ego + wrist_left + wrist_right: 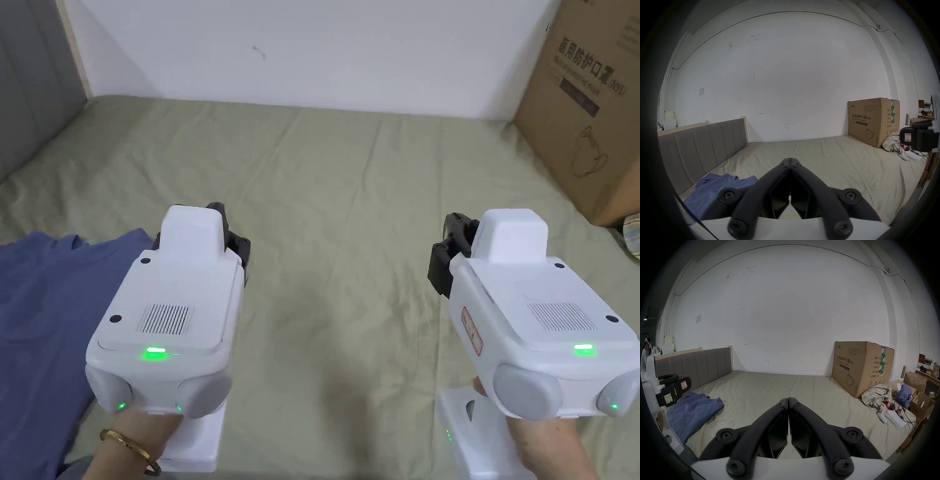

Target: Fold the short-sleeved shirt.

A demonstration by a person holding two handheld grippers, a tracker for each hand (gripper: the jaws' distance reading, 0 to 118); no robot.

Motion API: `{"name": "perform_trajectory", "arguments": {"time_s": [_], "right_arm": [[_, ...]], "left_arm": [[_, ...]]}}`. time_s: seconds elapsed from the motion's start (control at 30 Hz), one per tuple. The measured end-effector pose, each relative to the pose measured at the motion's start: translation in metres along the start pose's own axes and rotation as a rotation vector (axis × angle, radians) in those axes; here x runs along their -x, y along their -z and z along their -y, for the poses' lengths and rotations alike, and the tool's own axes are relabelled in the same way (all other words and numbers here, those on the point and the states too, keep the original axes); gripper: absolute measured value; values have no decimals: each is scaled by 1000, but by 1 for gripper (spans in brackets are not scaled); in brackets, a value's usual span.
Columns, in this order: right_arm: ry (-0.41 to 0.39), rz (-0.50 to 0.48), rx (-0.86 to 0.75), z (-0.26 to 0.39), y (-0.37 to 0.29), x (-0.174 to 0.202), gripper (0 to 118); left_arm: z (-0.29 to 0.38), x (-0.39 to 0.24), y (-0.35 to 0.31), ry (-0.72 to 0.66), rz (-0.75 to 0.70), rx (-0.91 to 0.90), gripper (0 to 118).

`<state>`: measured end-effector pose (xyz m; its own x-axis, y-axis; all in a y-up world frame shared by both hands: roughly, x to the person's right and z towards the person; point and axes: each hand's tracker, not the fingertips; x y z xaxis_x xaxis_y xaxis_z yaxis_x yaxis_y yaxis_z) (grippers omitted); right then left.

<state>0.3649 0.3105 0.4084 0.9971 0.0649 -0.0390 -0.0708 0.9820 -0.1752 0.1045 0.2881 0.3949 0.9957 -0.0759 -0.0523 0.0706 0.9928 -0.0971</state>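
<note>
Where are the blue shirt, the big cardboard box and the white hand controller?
blue shirt (693,412): right gripper view, middle of the cloth.
cardboard box (857,368): right gripper view, its front face.
white controller (881,416): right gripper view, its handle.

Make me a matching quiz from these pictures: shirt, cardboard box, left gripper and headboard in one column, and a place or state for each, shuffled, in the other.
1. shirt
2. box
3. left gripper
4. headboard

a. jaws shut, holding nothing
b. grey, padded, at the left end of the bed
c. blue, lying on the bed's left side
d. standing at the bed's far right, by the wall

Pairs: 1-c, 2-d, 3-a, 4-b
</note>
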Motion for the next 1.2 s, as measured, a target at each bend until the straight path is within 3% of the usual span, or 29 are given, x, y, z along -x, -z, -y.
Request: {"name": "perform_trajectory", "arguments": {"time_s": [0.27, 0.33, 0.37, 0.4, 0.47, 0.5, 0.53, 0.57, 0.63, 0.77, 0.83, 0.87, 0.9, 0.93, 0.97, 1.07, 1.2], "right_arm": [[-31, 2, 1, -1, 0, 1, 0], [-119, 7, -2, -4, 1, 3, 0], [-233, 10, -4, -5, 2, 6, 0], [-426, 40, -26, -6, 3, 12, 0], [-1005, 100, -69, 5, 5, 33, 0], [-1287, 120, -137, 21, 5, 39, 0], [-1460, 116, -165, 32, 5, 39, 0], [-1479, 52, -146, 33, 5, 37, 0], [-1197, -46, -33, 22, 5, 35, 0], [-299, -82, 86, -5, 2, 10, 0], [60, -86, 144, -5, 2, -4, 0], [178, -76, 135, 0, 2, -11, 0], [246, -55, 127, 2, 2, -14, 0], [257, -11, 105, 4, 0, -13, 0], [228, 28, 97, 6, -1, -11, 0], [145, 10, 65, 7, -3, -8, 0], [69, -9, 34, 2, -6, -5, 0]], "left_arm": [[0, 0, -2, 23, -2, -1, 0], [0, -3, -1, 146, -13, -4, 0], [4, -6, 3, 323, -28, -14, 0], [11, -15, 6, 649, -65, -66, 0], [35, -23, 5, 1290, -83, -204, 0], [40, -24, 2, 1527, -37, -256, 0], [44, -24, 0, 1615, 9, -263, 0], [42, -26, -3, 1546, 66, -235, 0], [28, -31, -10, 1144, 115, -169, 0], [-3, -5, -5, 192, 37, -10, 0], [-7, 9, -3, -115, -12, 40, 0], [-7, 15, -4, -236, -31, 49, 0], [-6, 21, -2, -290, -29, 56, 0], [-5, 21, -4, -277, -44, 46, 0], [-3, 18, -7, -221, -50, 28, 0], [-1, 13, -8, -85, -22, 15, 0], [-3, 9, -9, -77, -12, 7, 0]]}}
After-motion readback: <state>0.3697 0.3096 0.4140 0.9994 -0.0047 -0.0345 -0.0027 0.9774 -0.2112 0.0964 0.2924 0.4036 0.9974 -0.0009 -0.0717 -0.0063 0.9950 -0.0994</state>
